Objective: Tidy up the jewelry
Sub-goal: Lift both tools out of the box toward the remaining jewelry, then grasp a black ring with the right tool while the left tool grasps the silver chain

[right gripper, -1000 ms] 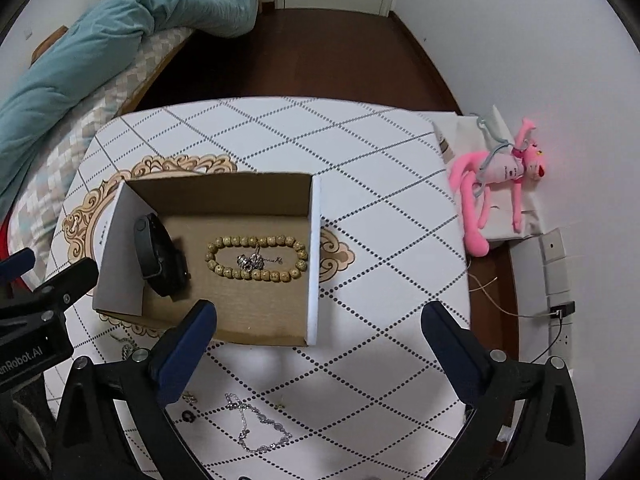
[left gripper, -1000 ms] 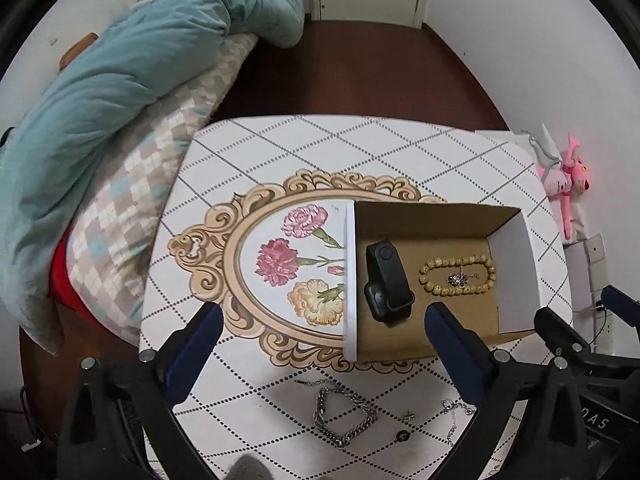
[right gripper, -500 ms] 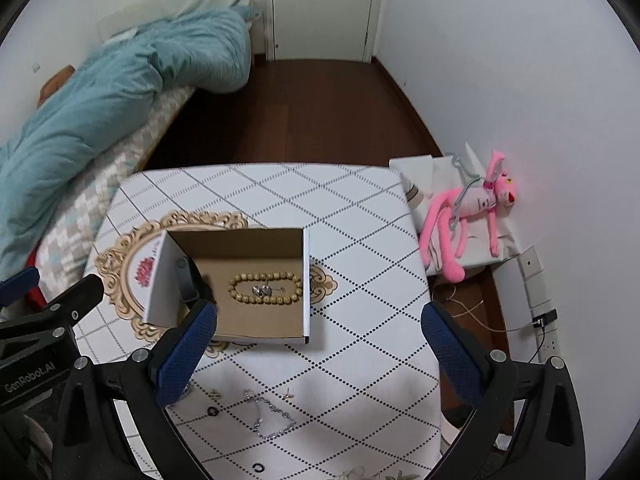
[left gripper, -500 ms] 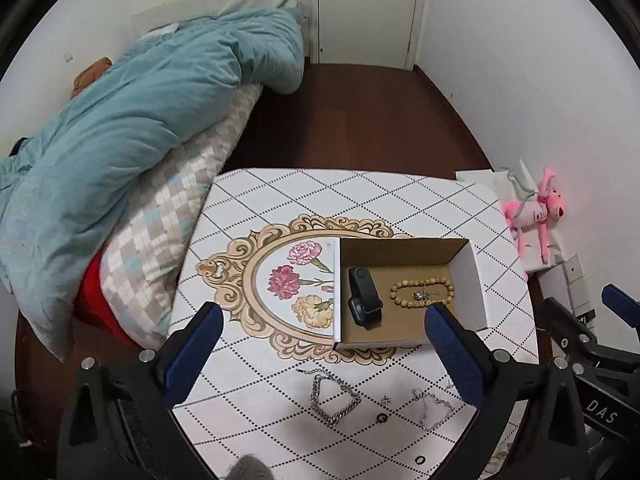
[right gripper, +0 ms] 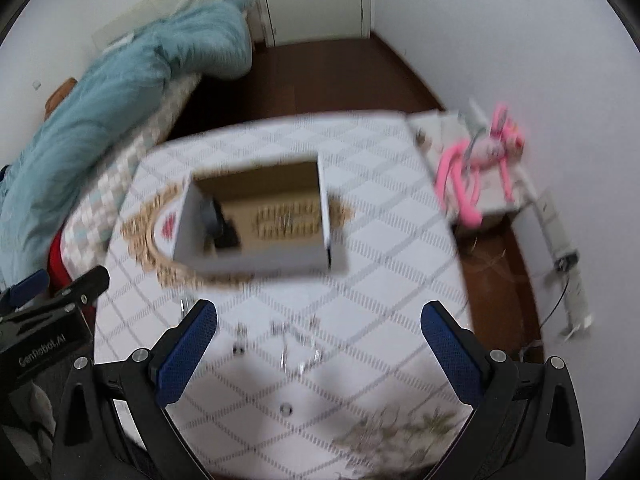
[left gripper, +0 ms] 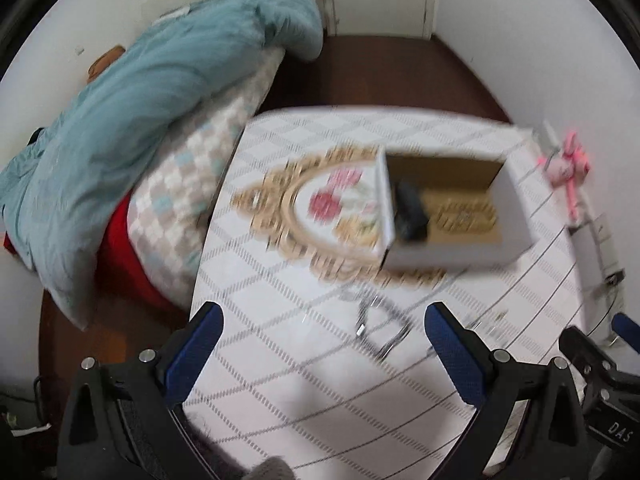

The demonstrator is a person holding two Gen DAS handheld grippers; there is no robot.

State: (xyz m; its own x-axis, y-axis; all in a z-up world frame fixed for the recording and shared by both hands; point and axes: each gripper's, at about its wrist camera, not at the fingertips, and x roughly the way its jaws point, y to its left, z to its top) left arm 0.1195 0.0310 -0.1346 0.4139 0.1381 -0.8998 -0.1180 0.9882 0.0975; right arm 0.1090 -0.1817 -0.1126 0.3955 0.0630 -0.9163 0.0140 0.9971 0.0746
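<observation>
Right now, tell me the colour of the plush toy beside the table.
Pink plush toy, clearest in the right wrist view.

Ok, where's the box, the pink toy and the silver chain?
box (right gripper: pixel 256 260), right wrist view, near white wall.
pink toy (right gripper: pixel 460 168), right wrist view, its legs.
silver chain (left gripper: pixel 384 320), left wrist view, blurred loop.

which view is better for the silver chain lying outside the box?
Left wrist: the silver chain lies between the open fingers as one blurred loop near centre. Right wrist shows only faint smeared streaks of jewelry there; the chain's shape cannot be made out.
</observation>
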